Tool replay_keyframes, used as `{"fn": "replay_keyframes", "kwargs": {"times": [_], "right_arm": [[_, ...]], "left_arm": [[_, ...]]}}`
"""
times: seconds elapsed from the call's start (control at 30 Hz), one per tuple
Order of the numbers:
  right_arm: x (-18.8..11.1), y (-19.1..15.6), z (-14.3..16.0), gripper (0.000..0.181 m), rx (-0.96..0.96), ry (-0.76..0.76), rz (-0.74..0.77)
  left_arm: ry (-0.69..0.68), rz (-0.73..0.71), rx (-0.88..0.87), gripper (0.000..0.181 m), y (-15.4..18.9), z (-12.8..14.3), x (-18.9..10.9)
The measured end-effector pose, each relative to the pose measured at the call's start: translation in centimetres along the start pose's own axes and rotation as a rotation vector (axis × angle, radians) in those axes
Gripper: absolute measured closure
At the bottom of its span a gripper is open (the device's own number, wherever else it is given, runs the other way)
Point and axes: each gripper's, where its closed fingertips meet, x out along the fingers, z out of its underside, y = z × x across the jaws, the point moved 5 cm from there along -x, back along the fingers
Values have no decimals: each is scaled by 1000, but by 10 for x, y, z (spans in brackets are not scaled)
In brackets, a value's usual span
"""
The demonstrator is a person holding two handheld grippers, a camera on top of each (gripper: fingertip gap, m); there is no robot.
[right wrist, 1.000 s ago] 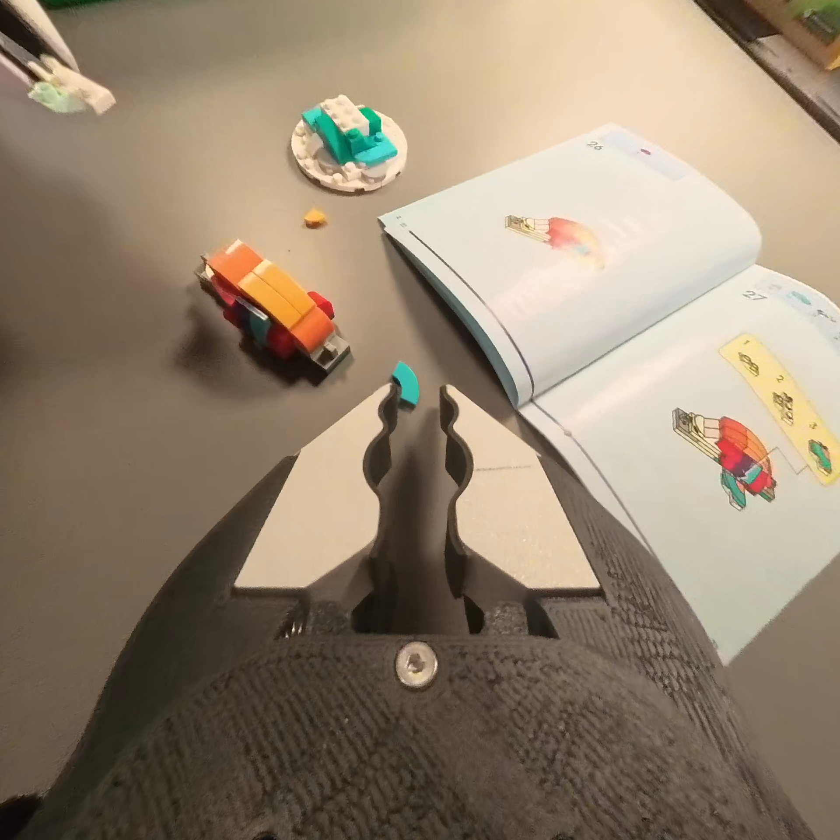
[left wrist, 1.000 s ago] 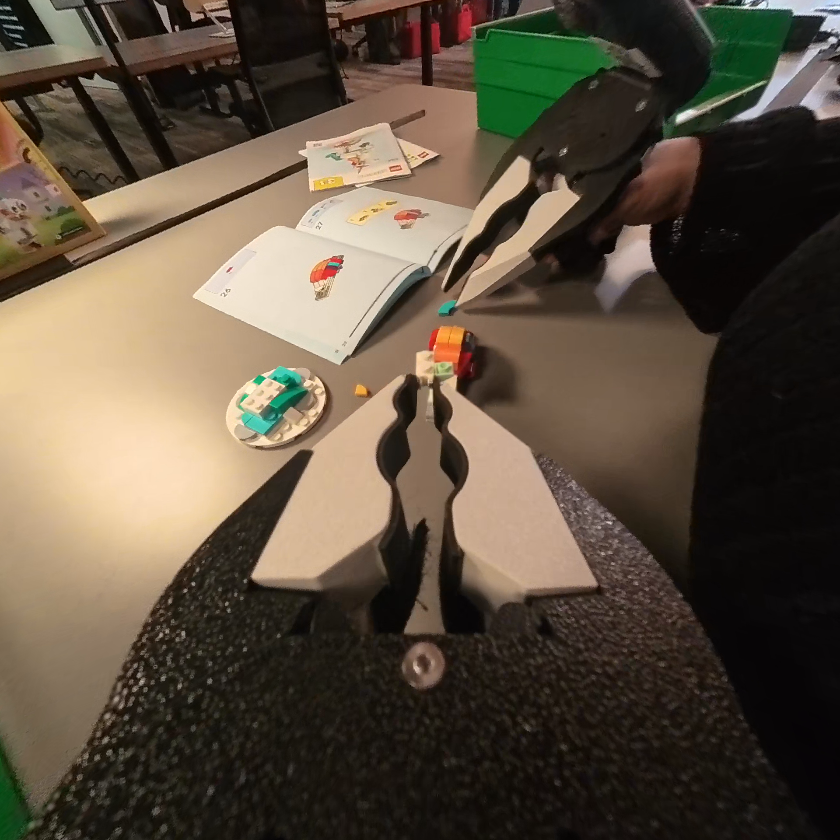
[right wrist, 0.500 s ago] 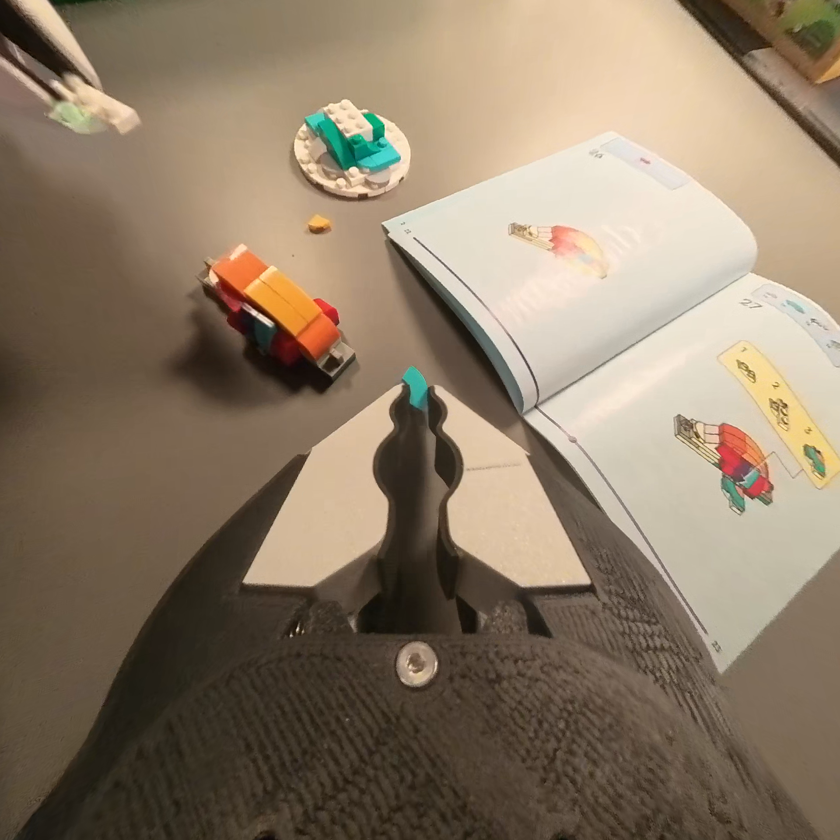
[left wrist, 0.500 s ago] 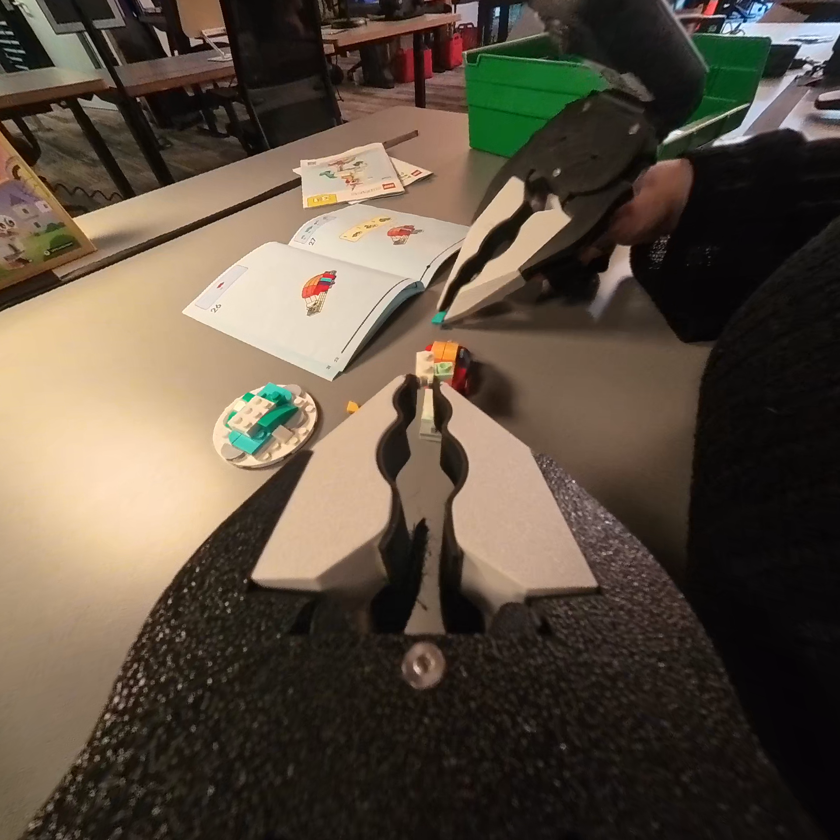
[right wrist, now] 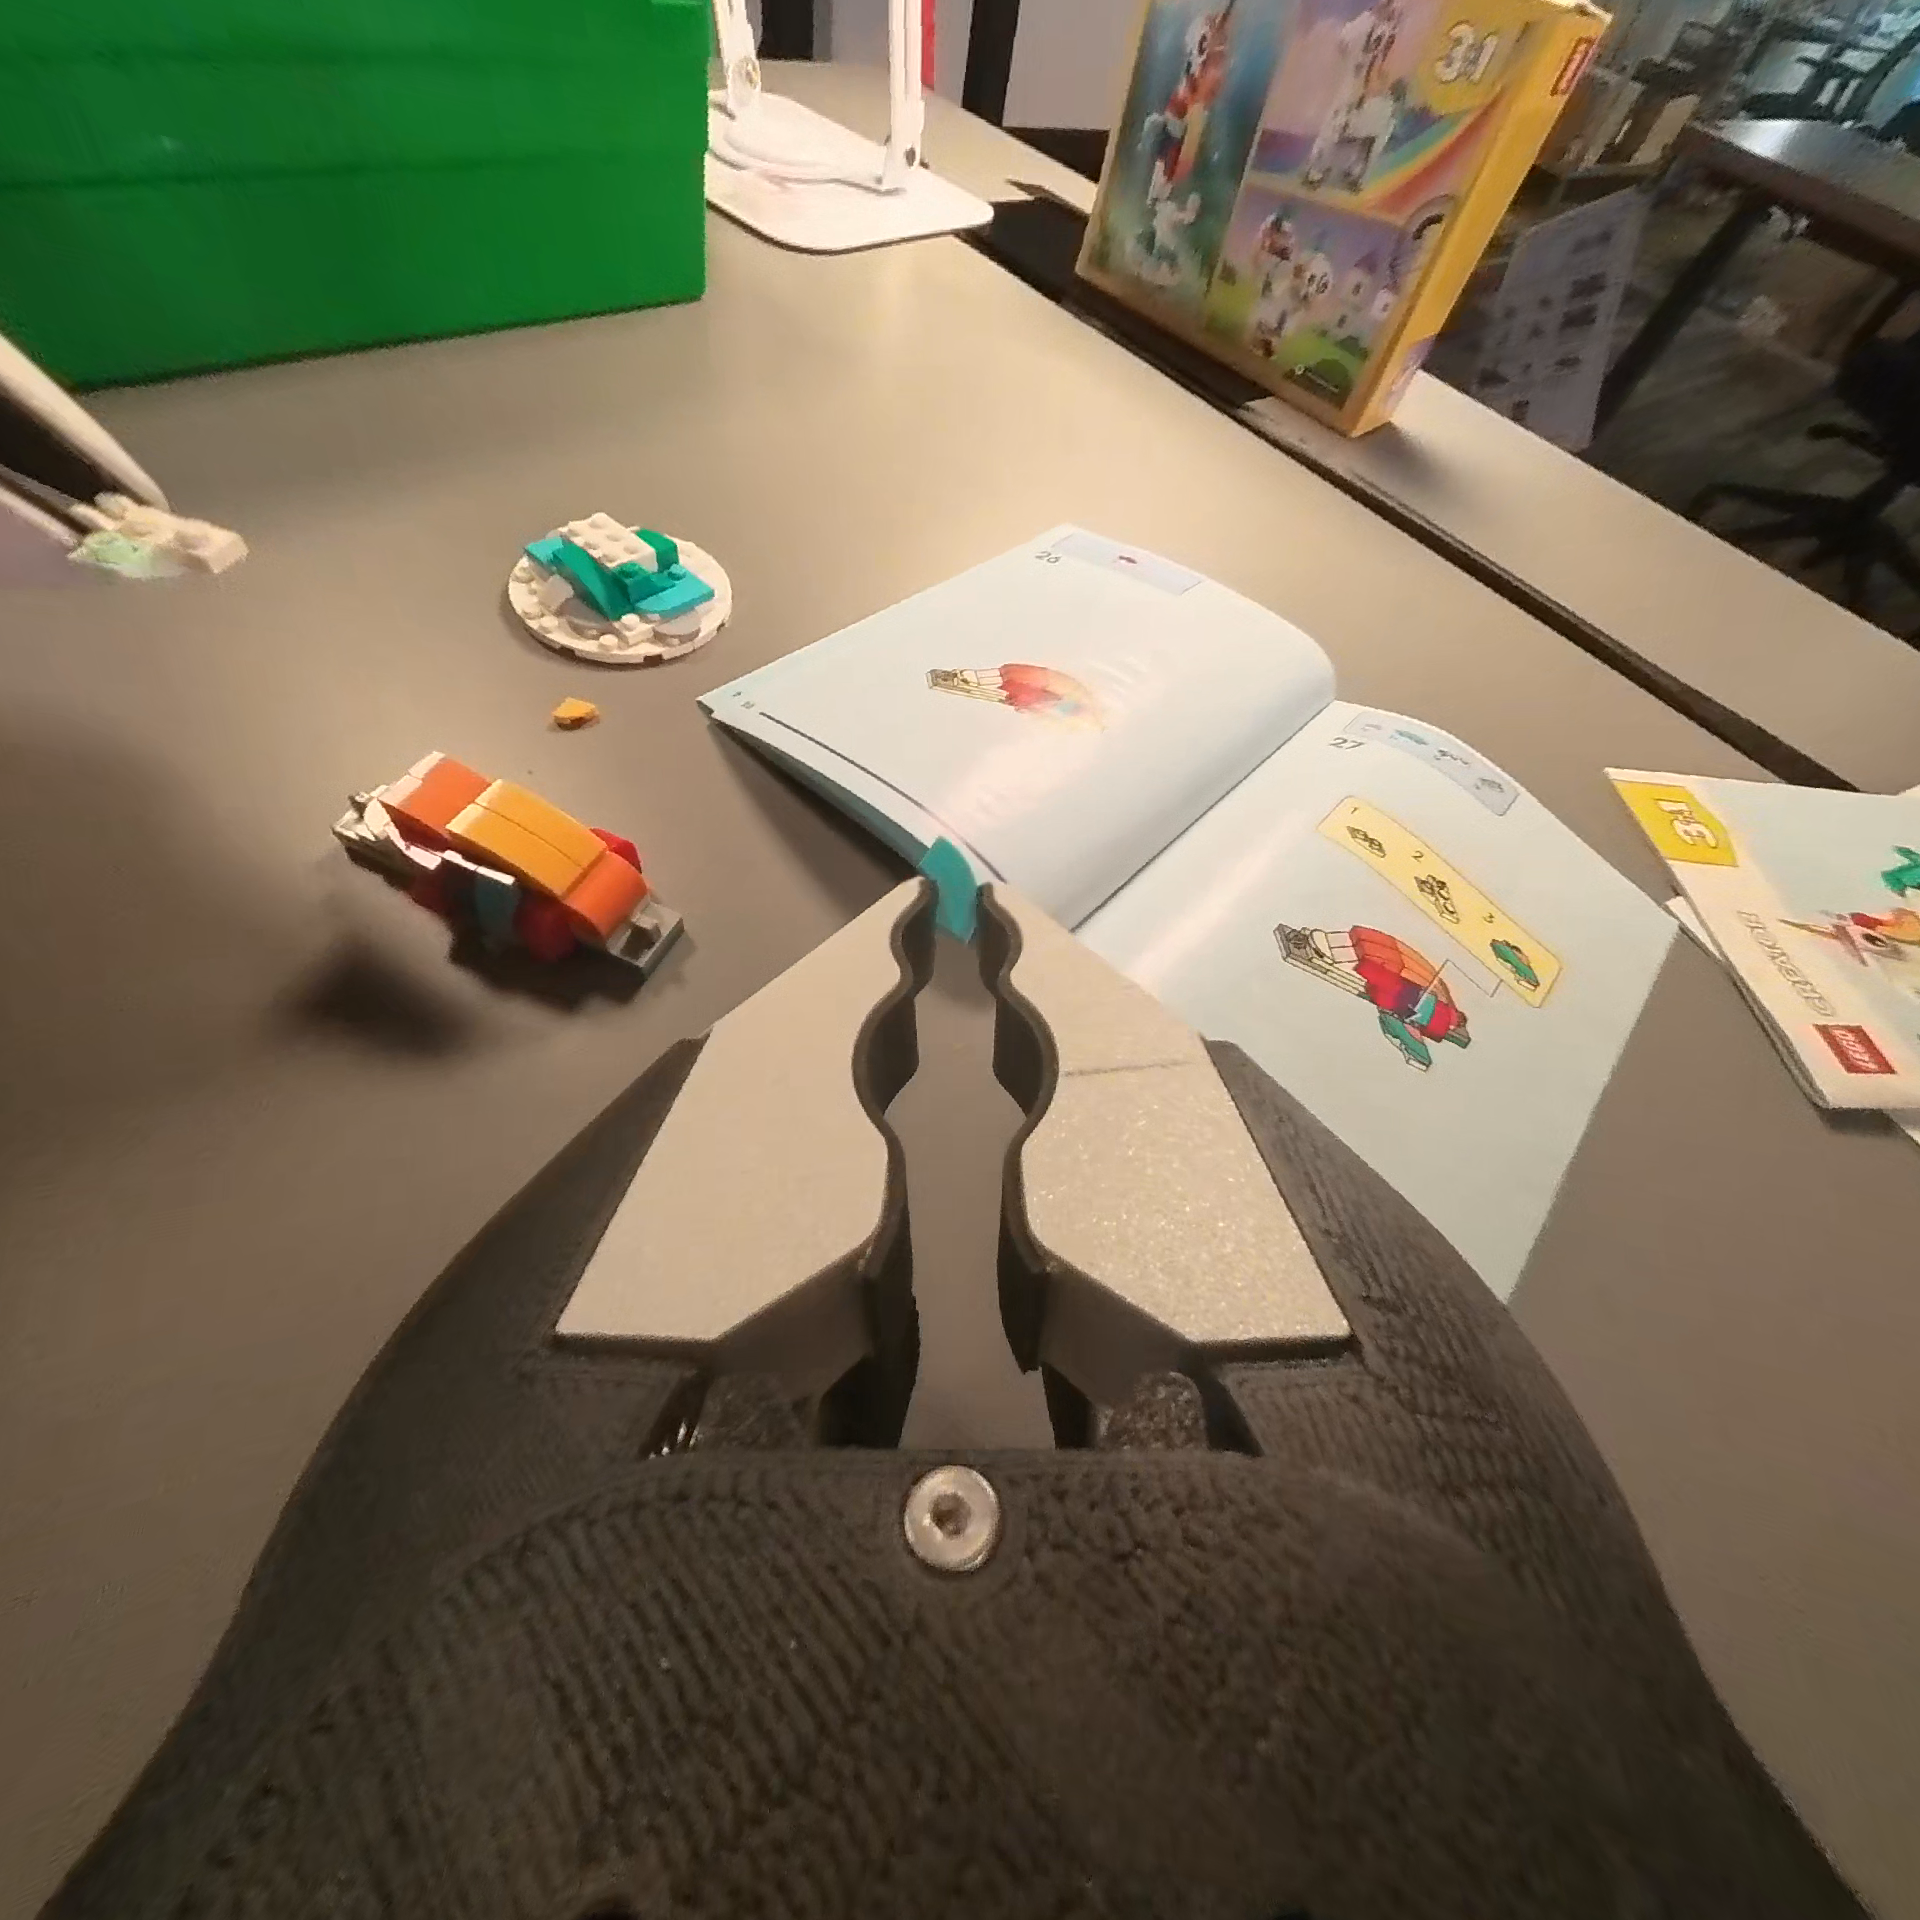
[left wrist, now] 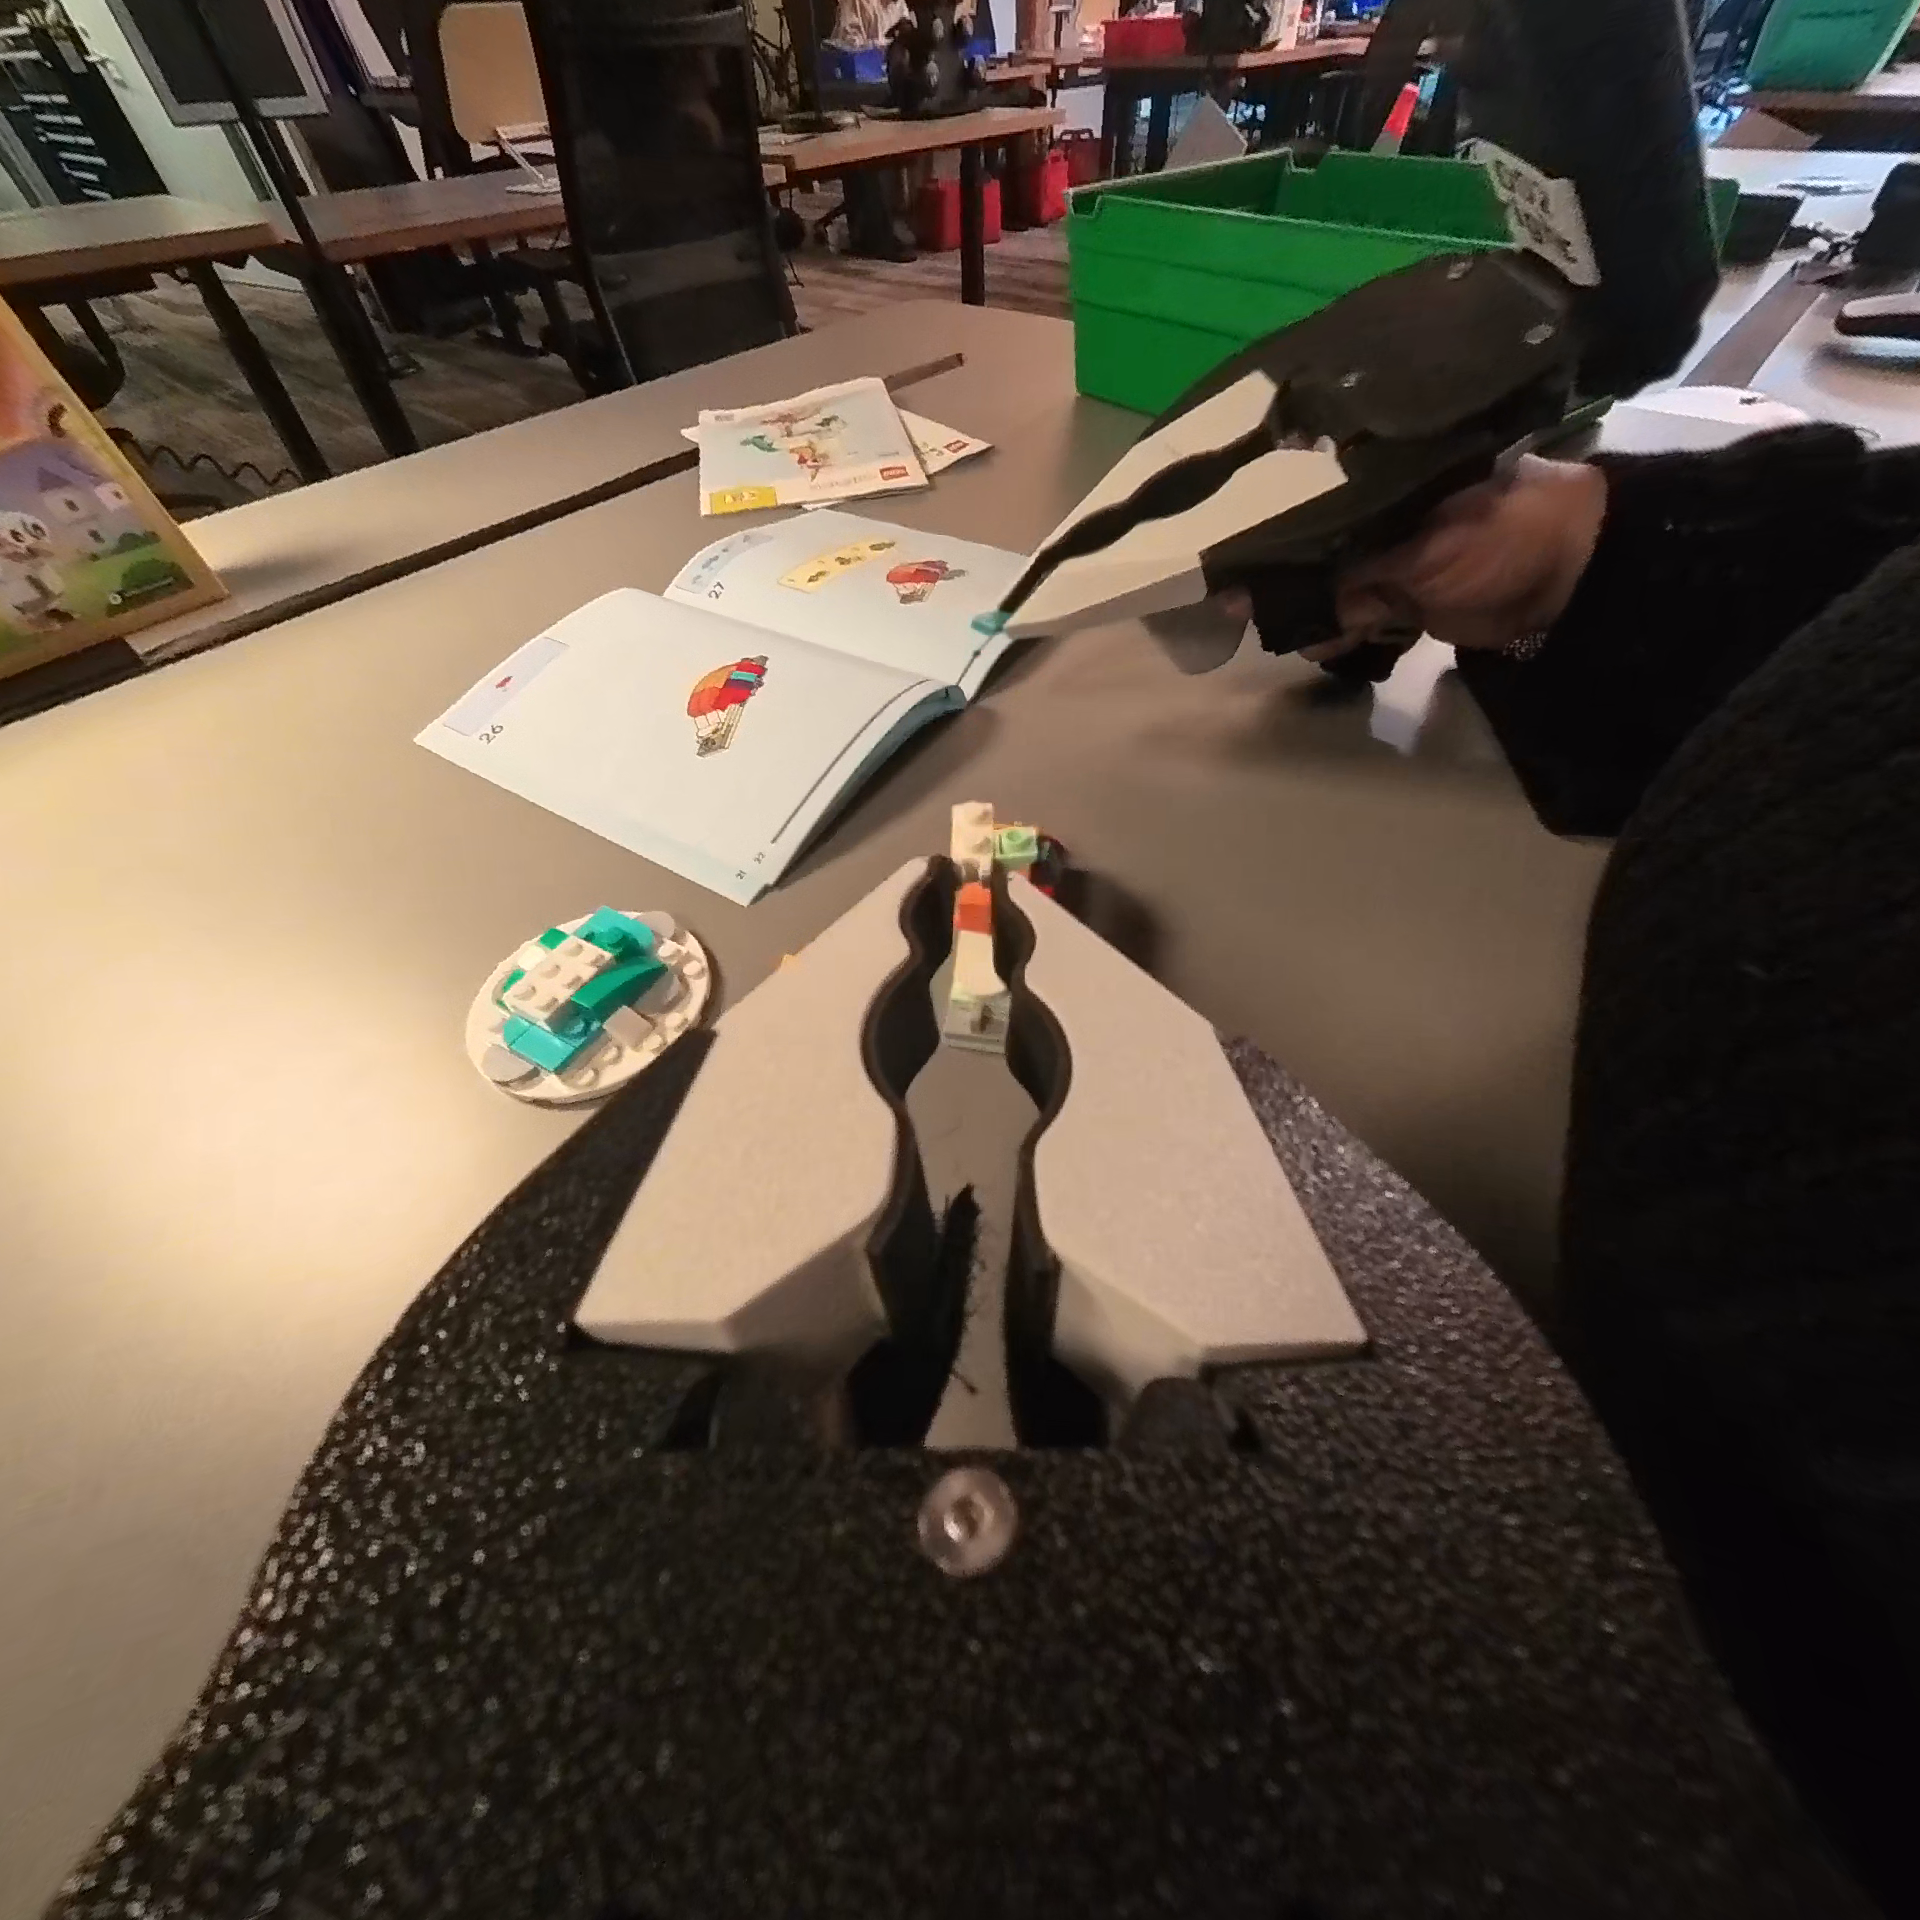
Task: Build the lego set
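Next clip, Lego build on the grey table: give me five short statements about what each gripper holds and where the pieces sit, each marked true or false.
1. The right gripper pinches a small teal piece at its tips. True.
2. The left gripper is empty. False: it is shut on a small white and pale green assembly.
3. The orange and red build lies on the table, held by neither gripper. True.
4. The white round plate with teal bricks sits on the open instruction booklet. False: it rests on the table beside the booklet.
5. The tiny orange piece is attached to the round plate. False: it lies loose on the table, apart from it.
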Motion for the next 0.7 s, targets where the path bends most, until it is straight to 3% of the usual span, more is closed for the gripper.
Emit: {"fn": "replay_keyframes", "kwargs": {"times": [0.3,0.5,0.7], "right_arm": [[0,1,0,176,2,1,8],[-1,1,-1,176,-15,12,35],[-1,1,0,176,-23,7,37]], "left_arm": [[-4,16,48,177,-4,-4,2],[-120,252,241,177,4,-4,-2],[-87,461,199,177,13,-19,-1]]}}
